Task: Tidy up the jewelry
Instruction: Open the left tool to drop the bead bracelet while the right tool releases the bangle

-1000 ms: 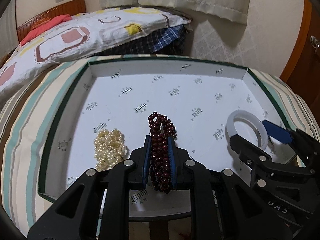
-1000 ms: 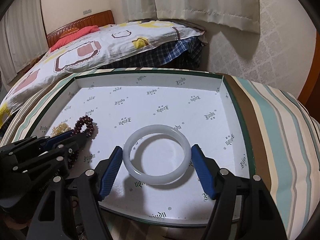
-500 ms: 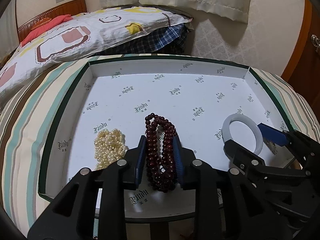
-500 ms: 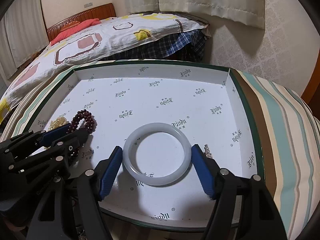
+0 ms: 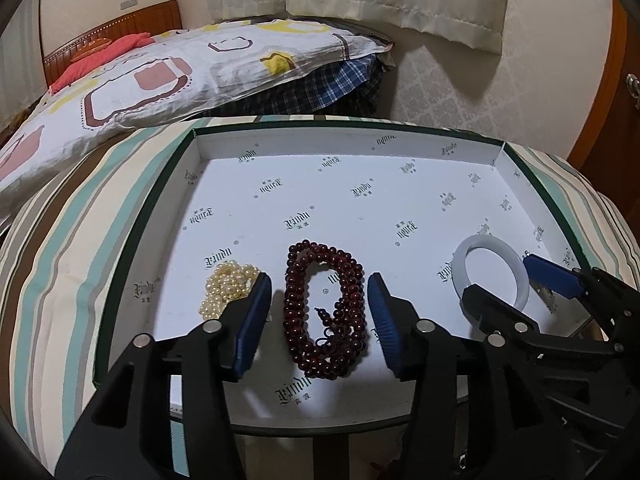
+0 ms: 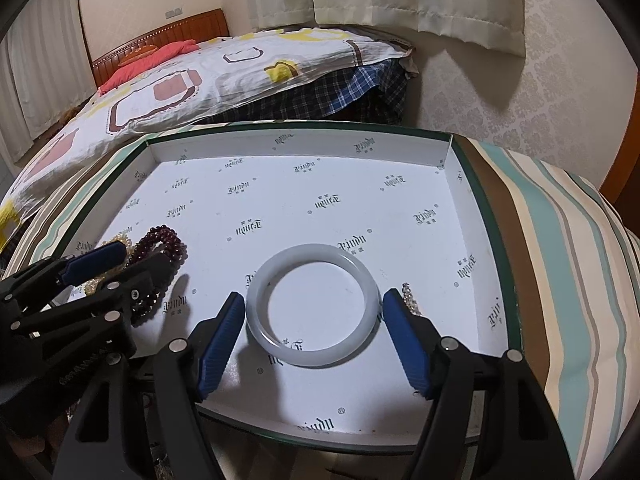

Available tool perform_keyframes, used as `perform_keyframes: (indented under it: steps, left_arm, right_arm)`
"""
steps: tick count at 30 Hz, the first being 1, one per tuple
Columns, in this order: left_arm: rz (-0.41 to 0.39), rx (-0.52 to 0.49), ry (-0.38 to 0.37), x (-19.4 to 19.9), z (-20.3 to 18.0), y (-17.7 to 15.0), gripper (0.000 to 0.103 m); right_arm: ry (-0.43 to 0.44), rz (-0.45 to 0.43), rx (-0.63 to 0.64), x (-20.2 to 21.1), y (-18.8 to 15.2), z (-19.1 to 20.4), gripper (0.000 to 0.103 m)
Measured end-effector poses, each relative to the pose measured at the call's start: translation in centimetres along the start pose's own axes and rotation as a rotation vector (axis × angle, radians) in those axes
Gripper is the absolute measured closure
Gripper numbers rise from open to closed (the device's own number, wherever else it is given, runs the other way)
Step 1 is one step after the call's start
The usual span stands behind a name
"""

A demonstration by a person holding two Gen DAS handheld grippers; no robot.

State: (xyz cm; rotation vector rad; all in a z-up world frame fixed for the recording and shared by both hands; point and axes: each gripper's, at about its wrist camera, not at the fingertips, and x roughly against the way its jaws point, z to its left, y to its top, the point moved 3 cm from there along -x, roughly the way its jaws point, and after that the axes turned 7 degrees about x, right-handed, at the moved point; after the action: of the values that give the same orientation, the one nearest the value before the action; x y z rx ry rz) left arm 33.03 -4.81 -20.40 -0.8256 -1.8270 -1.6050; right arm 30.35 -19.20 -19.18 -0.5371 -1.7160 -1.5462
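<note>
Beads lay released in the box between the left gripper, whose jaws had just opened; the right gripper stood open around the bangle.

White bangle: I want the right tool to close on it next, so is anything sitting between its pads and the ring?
Nothing visible: the white bangle lies flat between the open right tool, with only bare box floor beside each pad.

L gripper just opened, let go of dark bead strand.
</note>
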Motion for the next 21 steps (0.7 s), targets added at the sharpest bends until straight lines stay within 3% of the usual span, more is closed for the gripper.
perform_keyframes:
  steps: [11,21]
  left_arm:
    - [-0.047,-0.001,0.013,1.8,0.2,0.3,0.034]
    - [-0.117,0.002,-0.005,4.7,0.2,0.4,0.027]
  right_arm:
    - [-0.010,-0.030,-0.013,1.5,-0.1,-0.3,0.032]
    - [-0.019,-0.079,-0.022,3.9,0.0,-0.3,0.032]
